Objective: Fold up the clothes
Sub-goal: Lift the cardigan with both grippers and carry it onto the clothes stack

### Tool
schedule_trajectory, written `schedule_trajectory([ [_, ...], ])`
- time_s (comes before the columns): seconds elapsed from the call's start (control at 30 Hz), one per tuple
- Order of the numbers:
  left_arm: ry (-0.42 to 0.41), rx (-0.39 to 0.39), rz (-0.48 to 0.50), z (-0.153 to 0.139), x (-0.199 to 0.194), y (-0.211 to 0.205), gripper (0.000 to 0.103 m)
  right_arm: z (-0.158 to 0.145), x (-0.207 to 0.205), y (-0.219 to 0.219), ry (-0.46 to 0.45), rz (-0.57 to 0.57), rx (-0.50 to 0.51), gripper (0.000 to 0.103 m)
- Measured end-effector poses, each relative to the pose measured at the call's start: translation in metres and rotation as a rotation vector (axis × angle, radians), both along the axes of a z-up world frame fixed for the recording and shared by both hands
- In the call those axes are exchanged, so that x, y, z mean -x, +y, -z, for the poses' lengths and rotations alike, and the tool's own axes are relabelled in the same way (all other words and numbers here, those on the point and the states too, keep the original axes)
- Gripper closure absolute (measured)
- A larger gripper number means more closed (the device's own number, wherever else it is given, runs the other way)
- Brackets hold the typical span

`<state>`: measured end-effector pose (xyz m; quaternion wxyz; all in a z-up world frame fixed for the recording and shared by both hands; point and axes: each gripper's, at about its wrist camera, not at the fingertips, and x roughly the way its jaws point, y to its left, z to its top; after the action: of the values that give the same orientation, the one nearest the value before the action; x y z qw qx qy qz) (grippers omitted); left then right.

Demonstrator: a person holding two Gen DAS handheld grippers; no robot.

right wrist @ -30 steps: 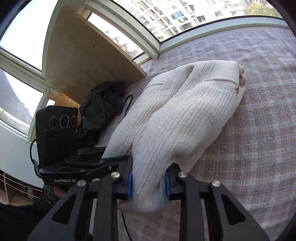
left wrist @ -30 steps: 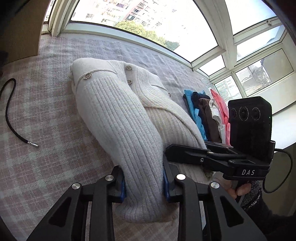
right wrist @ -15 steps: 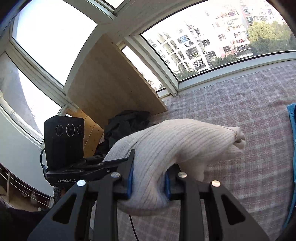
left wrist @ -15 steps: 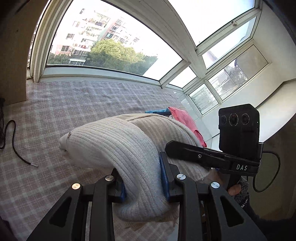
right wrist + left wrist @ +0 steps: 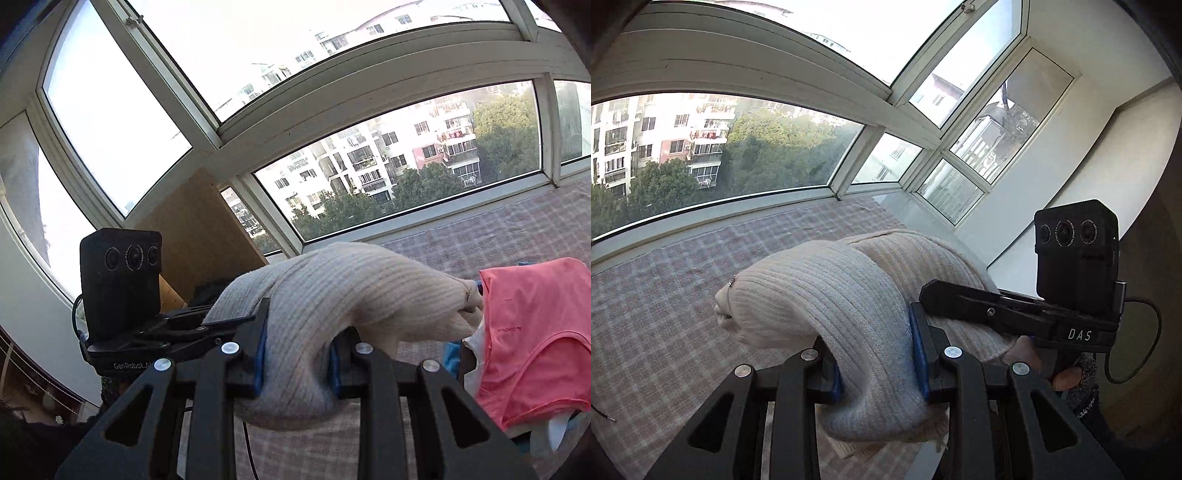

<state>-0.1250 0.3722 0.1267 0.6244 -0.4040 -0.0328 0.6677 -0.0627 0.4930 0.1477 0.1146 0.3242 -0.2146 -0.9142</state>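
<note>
Both grippers, left point(image 5: 874, 360) and right point(image 5: 295, 356), have jaws clamped on the sweater point(image 5: 846, 295); its hanging, bulky end may unfold or slip.

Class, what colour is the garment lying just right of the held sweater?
Coral pink garment; the right wrist view shows it best.

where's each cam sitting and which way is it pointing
Left wrist: on the left gripper, facing the window; shows the cream sweater it clamps, the right gripper and a hand.
Right wrist: on the right gripper, facing the window; shows the left gripper's camera block and a pink garment.
Shared: the sweater, the checked cloth, each other's gripper.
</note>
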Motion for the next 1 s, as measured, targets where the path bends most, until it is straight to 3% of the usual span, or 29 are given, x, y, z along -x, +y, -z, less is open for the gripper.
schedule_trajectory([
  [0.23, 0.080, -0.019, -0.043, -0.024, -0.027, 0.123, 0.076, -0.027, 0.007, 0.131, 0.001, -0.021, -0.047, 0.078],
  [0.37, 0.003, 0.001, -0.049, 0.015, -0.042, 0.165, 0.076, 0.009, 0.002, 0.185, -0.087, -0.039, -0.048, 0.078],
  [0.5, -0.115, 0.124, -0.004, 0.096, -0.064, 0.181, 0.075, 0.091, -0.029, 0.237, -0.255, -0.024, -0.008, 0.079],
  [0.6, -0.204, 0.200, 0.000, 0.142, -0.071, 0.180, 0.075, 0.142, -0.055, 0.277, -0.314, 0.040, 0.098, 0.079],
  [0.73, -0.243, 0.196, -0.011, 0.150, -0.069, 0.166, 0.075, 0.152, -0.070, 0.290, -0.289, 0.042, 0.144, 0.079],
  [0.83, -0.227, 0.187, -0.001, 0.141, -0.072, 0.158, 0.074, 0.153, -0.073, 0.282, -0.322, 0.034, 0.074, 0.079],
  [0.93, -0.201, 0.257, 0.031, 0.154, -0.081, 0.155, 0.070, 0.172, -0.070, 0.269, -0.425, -0.003, -0.001, 0.073],
  [1.0, -0.209, 0.302, 0.046, 0.164, -0.085, 0.150, 0.070, 0.162, -0.076, 0.270, -0.415, 0.013, -0.023, 0.072],
])
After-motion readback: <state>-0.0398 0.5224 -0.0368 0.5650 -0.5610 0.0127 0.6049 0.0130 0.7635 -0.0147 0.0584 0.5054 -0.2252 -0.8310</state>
